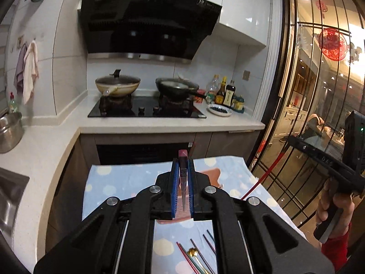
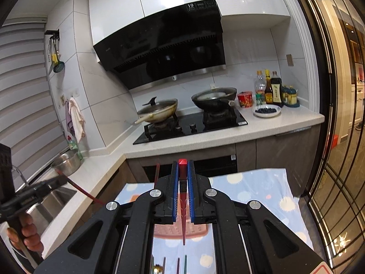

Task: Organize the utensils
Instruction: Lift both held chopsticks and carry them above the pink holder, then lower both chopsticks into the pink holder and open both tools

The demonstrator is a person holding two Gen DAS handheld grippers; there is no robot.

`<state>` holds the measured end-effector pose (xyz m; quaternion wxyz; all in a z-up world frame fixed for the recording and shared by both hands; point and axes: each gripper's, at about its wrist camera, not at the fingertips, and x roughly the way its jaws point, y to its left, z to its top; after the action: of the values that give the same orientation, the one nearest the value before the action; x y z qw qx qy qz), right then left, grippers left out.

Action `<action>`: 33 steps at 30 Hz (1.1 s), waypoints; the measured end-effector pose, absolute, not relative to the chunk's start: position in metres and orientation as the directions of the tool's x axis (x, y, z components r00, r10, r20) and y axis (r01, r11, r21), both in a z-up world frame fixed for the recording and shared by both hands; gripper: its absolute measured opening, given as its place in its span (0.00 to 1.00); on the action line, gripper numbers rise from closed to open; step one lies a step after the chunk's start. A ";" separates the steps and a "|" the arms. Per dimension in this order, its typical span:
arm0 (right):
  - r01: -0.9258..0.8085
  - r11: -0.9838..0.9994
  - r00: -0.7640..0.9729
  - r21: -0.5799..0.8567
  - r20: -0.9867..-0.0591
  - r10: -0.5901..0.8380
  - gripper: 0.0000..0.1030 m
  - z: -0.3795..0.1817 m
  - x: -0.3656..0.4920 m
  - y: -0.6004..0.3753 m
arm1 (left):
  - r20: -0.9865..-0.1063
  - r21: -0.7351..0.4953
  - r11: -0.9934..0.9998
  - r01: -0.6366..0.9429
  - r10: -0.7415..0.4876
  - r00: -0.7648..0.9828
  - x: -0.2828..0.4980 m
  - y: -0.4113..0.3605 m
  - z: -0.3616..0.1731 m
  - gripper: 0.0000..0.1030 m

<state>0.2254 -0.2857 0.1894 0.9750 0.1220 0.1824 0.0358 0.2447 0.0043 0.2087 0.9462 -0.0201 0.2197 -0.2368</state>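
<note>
1. Both tongs are squeezed shut on chopsticks. My left gripper (image 1: 183, 178) pinches a dark maroon chopstick (image 1: 183, 159) and my right gripper (image 2: 183, 178) pinches a bright red chopstick (image 2: 182, 182). Each stick is held up in the air above the blue dotted cloth (image 1: 127, 178) on the table.

2. What could go wrong — each stick is thin and slick, and the blue pads hold only a short part near its top. If I tip or swing a hand fast, I think a stick could twist, slide out and drop on the floor.

3. More loose chopsticks and a little gold spoon (image 1: 194, 252) lie on the cloth below. A falling stick could knock them apart.

4. Containers — I cannot see any holder for the sticks in these views.

5. Far away, the cream pan with a glass lid (image 1: 117, 84) and the black wok (image 1: 176, 86) sit on the stove; what is in them I cannot tell.

6. One white dish (image 2: 267, 110) holds dark round bits. One steel pot (image 2: 66, 162) stands by the sink.
</note>
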 end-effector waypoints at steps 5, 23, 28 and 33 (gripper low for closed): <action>-0.023 0.971 0.937 0.240 -0.332 0.104 0.07 0.210 0.251 -0.287 | -0.344 -0.116 0.892 0.436 -0.448 0.825 0.260 -0.003 0.251 0.07; 0.001 0.968 0.907 0.251 -0.408 0.104 0.07 0.182 0.331 -0.284 | -0.413 -0.143 0.916 0.375 -0.399 0.818 0.333 -0.016 0.237 0.07; 0.010 0.970 0.898 0.242 -0.429 0.097 0.07 0.171 0.340 -0.281 | -0.434 -0.148 0.918 0.369 -0.395 0.810 0.338 -0.016 0.224 0.07; 0.016 0.971 0.887 0.237 -0.452 0.096 0.07 0.160 0.350 -0.279 | -0.454 -0.129 0.928 0.350 -0.369 0.811 0.345 -0.020 0.213 0.07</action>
<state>0.3498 -0.2794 0.1596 0.9641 0.1178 0.2369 0.0209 0.3449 -0.0197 0.2133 0.9514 -0.0198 0.2425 -0.1889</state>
